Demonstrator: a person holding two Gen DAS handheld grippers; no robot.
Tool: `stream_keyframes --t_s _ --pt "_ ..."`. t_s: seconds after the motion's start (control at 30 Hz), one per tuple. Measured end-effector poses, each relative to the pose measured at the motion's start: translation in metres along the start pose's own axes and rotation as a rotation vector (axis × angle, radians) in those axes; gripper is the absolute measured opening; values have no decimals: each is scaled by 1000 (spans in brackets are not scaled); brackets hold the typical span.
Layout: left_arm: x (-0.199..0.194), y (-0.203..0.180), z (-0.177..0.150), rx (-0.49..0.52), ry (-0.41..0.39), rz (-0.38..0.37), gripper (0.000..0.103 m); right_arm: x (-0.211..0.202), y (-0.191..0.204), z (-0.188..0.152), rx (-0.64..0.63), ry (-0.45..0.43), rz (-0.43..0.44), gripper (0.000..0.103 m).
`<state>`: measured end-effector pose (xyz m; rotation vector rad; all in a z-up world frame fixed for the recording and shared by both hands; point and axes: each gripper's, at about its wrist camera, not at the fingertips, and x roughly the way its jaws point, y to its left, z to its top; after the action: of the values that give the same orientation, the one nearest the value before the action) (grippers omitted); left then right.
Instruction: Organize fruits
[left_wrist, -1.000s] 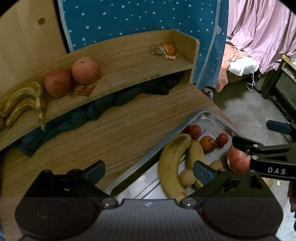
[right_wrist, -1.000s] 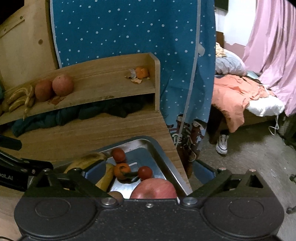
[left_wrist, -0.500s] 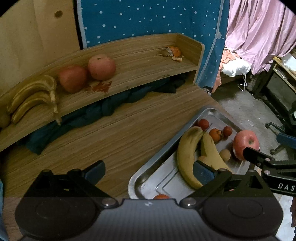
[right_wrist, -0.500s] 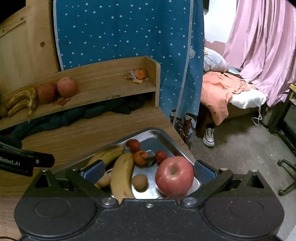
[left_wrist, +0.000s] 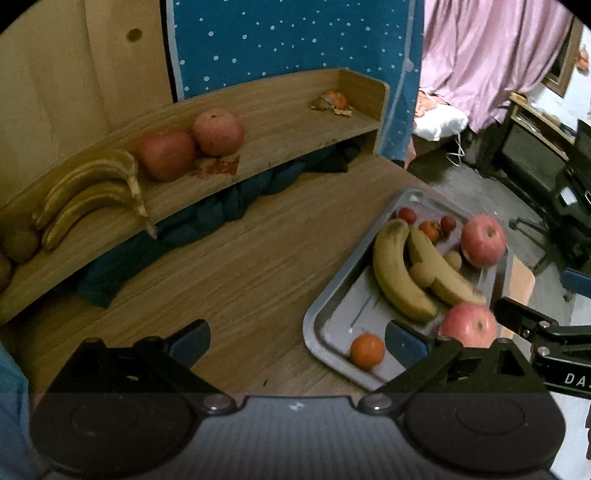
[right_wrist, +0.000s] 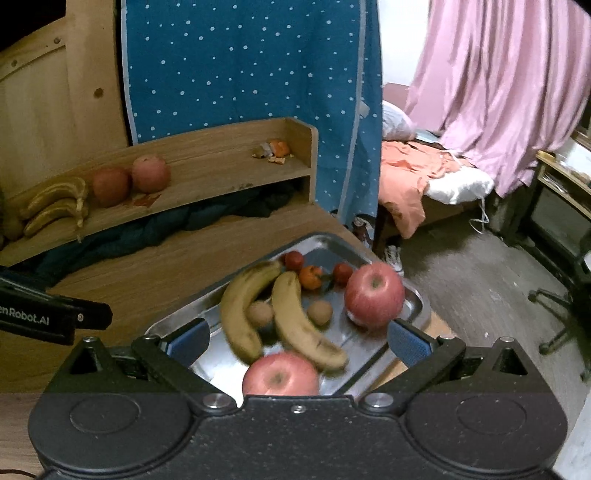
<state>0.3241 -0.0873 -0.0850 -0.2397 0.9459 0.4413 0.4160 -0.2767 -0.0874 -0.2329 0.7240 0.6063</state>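
Wooden table (left_wrist: 236, 280) now carries more of the steel tray (right_wrist: 417, 295) in view, since I have drawn both grippers back: left gripper (left_wrist: 297, 338) and right gripper (right_wrist: 299, 338) gape empty, apples (right_wrist: 373, 293) and bananas (right_wrist: 295, 321) await sorting.

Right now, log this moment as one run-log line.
left claw: open, holding nothing | right claw: open, above tray | tray: two apples, two bananas, small fruits | shelf: two apples, banana bunch

A steel tray (right_wrist: 413, 295) holds two yellow bananas (right_wrist: 295, 321) side by side, two red apples (right_wrist: 373, 293), small brown and red fruits, and an orange (left_wrist: 366, 350). On the shelf (left_wrist: 280, 122) lie two bananas (left_wrist: 88, 195) beside two apples (left_wrist: 192, 147).
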Motion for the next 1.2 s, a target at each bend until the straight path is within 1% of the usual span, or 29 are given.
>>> stream_keyframes --t_s 0.13,0.23,0.37,0.57,0.67,0.77,0.83,0.93,1.07,1.2 --pt "-10 11 -11 8 -1 0 103 -14 11 -9 21 4 -15 102" --pt "-15 19 -16 -8 -6 1 103 -24 16 -12 12 -13 -22 102" --pt "-21 26 -22 -30 -9 21 103 -34 18 -17 13 -24 -23 102" --pt "-36 22 -31 -26 -21 44 103 -48 16 -34 16 -26 -4 102" --pt "-47 18 -32 -30 -24 58 103 -60 12 -41 15 -9 -7 102" --pt "-59 16 -35 -44 -48 46 103 -79 6 -47 -1 -29 -17 102" --pt "-63 13 -41 -50 -42 55 103 -90 3 -52 4 -36 -30 102" --pt "-72 6 -54 -46 -39 48 103 -107 1 -60 22 -54 -28 102" --pt "-86 -2 -74 -34 -38 54 103 -122 9 -73 34 -57 -6 102" --pt "-101 0 -93 -41 -35 78 103 -131 21 -84 26 -58 31 102"
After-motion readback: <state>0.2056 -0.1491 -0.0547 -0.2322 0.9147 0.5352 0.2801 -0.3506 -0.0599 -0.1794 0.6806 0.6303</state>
